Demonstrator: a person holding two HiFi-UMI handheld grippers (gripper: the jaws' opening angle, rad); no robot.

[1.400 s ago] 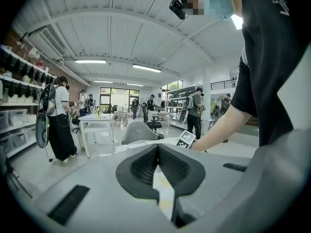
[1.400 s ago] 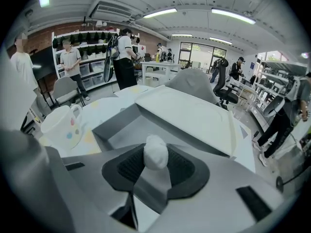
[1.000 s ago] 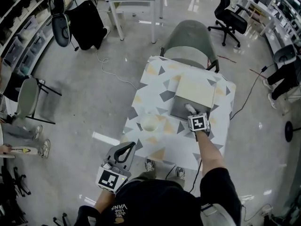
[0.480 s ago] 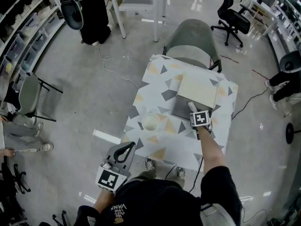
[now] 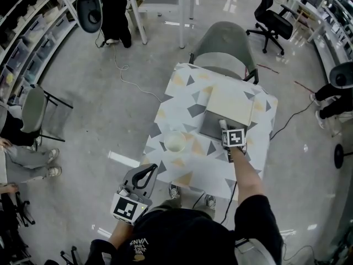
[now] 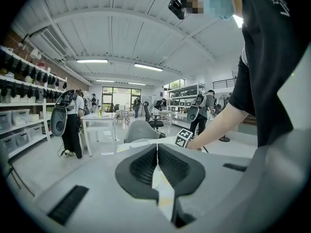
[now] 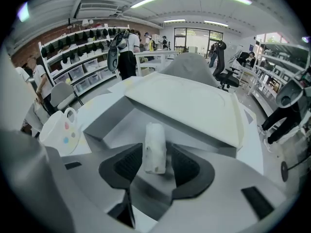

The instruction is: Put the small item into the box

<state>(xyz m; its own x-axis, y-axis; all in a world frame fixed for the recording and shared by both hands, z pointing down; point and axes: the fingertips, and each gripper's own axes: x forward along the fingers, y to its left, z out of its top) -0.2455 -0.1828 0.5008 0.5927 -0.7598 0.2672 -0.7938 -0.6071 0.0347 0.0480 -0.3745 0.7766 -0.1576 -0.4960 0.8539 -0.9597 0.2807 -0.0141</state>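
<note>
The small item is a white stubby cylinder, upright between the jaws of my right gripper. The jaws are opening, and narrow gaps show between the pads and the item. Below and ahead lies the grey box, its cream lid tipped back. In the head view the right gripper hangs over the near side of the box. My left gripper is held low off the table's front corner, with its jaws shut on nothing.
A white mug with coloured dots stands left of the box on the patterned tablecloth. A grey chair is behind the table. Office chairs, shelves, another table and people stand around the room.
My right gripper has stayed over the box's near side with hardly any shift. The left gripper has not moved.
</note>
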